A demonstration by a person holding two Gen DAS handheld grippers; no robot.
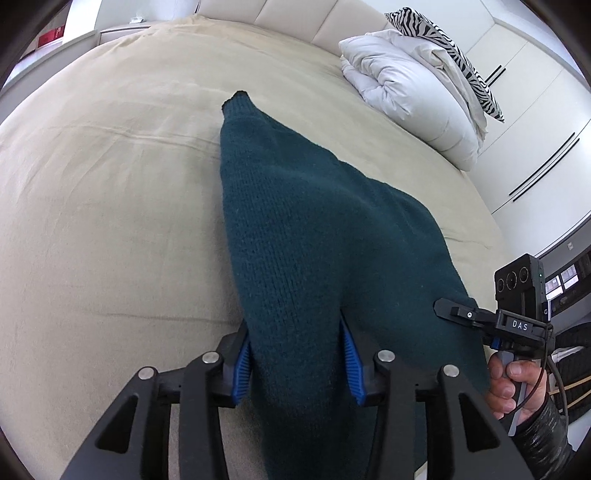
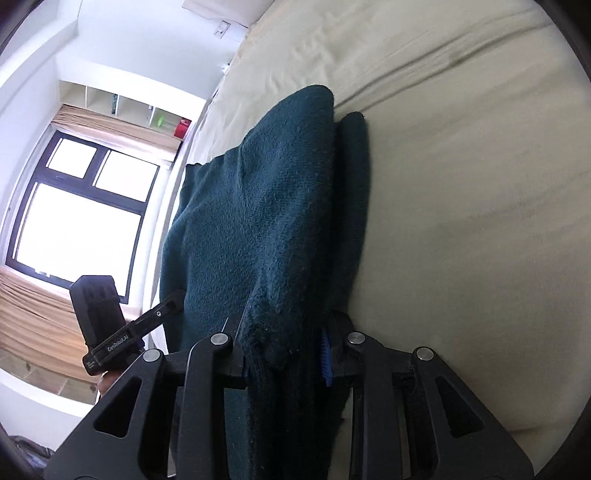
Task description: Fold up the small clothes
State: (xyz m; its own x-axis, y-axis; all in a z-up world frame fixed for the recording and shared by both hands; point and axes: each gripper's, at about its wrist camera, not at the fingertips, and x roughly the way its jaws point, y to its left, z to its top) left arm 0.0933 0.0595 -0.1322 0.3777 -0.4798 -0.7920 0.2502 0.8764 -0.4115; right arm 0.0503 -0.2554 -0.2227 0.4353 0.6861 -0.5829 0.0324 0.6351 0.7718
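Teal knitted garment lies stretched on the beige bed, and we see its long axis run from our two hand-held grippers at the near edge of the bed away toward the padded headboard. Its narrow cuffed tip points at the headboard end, while the broad part spreads toward the near edge. In the right wrist view the cloth is doubled, an upper layer lying over a narrower strip that shows along its right side.

Our left hand-held gripper has a thick bunch of the knit between its blue pads; no earlier view is given, and we cannot tell whether the pads press on it. Our right hand-held gripper is closed on the bunched end of the garment, fabric packed between its fingers. A hand holds that right tool by the grip.

A white duvet with a zebra-print pillow sits at the far right corner of the bed, well apart from the garment. A window shows in the right wrist view.
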